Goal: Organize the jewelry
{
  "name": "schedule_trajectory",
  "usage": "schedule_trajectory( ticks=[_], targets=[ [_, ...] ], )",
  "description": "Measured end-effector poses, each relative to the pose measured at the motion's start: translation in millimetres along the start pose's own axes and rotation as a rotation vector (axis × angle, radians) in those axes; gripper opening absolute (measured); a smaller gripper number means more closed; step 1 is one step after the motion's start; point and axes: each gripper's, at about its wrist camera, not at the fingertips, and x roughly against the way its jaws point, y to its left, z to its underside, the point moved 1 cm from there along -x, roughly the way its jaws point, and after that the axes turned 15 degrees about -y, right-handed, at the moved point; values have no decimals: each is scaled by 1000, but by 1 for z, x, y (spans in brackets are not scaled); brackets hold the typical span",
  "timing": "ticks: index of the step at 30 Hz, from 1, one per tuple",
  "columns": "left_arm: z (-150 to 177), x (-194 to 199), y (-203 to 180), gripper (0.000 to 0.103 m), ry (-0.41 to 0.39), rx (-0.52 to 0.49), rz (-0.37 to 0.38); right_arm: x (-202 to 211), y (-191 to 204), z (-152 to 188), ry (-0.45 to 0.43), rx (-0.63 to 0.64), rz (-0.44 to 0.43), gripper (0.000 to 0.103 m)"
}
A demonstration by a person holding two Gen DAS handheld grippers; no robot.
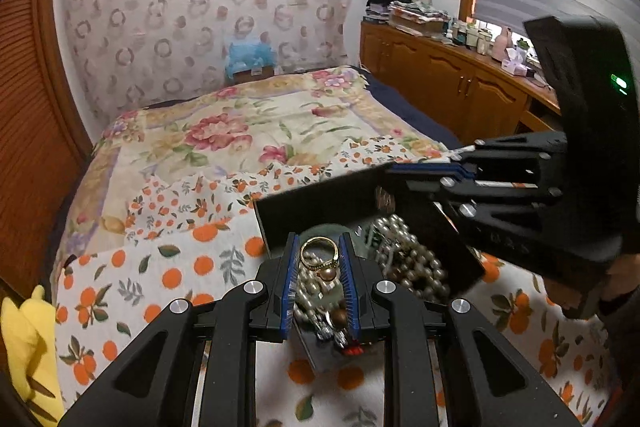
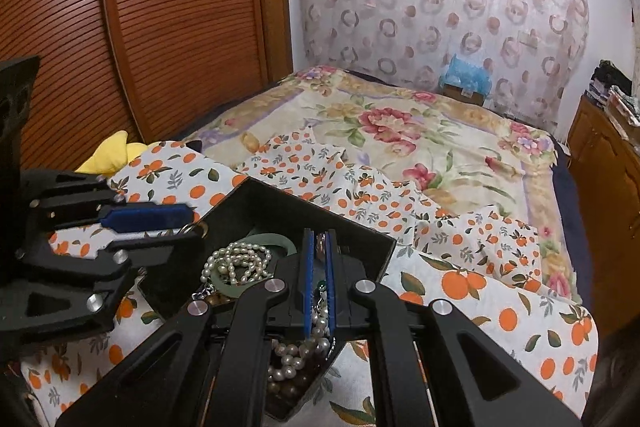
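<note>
A black open box (image 1: 320, 205) (image 2: 304, 211) lies on an orange-print cloth on the bed. It holds pearl strands (image 1: 412, 251) (image 2: 240, 257) and a green jade bangle (image 2: 268, 241). My left gripper (image 1: 319, 247) is over the box, its blue pads closed on a gold ring (image 1: 318, 253). My right gripper (image 2: 319, 239) hangs over the box's near corner, its pads nearly together with a small thin piece between them; what it is I cannot tell. The right gripper shows in the left wrist view (image 1: 460, 169), the left gripper in the right wrist view (image 2: 176, 223).
The orange-print cloth (image 2: 480, 279) covers the near end of a floral bedspread (image 1: 248, 123). A yellow soft item (image 1: 24, 339) lies at the left edge. A wooden slatted wardrobe (image 2: 140, 27) stands left, a wooden cabinet (image 1: 440, 79) with bottles right.
</note>
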Motion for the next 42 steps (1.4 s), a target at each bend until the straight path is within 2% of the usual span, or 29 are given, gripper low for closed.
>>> schedule_trajectory(
  ticks=[10, 19, 22, 25, 27, 31, 33, 38, 39, 41, 42],
  targets=[
    [-7, -32, 8, 19, 16, 3, -37, 20, -9, 3, -29, -30, 18, 7],
    [-5, -42, 17, 20, 37, 66, -48, 40, -9, 9, -49, -50, 31, 7],
    [-7, -39, 19, 31, 29, 77, -56, 44, -10, 14, -46, -52, 39, 7],
    [-6, -29, 19, 37, 14, 86, -67, 47, -12, 18, -47, -65, 58, 7],
    [-4, -19, 18, 46, 4, 85, -83, 51, -13, 23, -50, -82, 75, 7],
    [-1, 0, 14, 73, -18, 81, -108, 61, -13, 30, -59, -100, 110, 7],
    [0, 9, 14, 78, -24, 77, -135, 68, -13, 32, -67, -116, 134, 11],
    [4, 32, 13, 94, -29, 75, -177, 89, -8, 35, -97, -143, 179, 45],
    [5, 36, 13, 95, -31, 77, -182, 93, -7, 36, -102, -144, 191, 48],
    [8, 45, 13, 95, -33, 85, -193, 102, -4, 38, -112, -150, 210, 66],
    [10, 51, 13, 95, -34, 88, -196, 106, -3, 39, -117, -153, 217, 69]
  ],
)
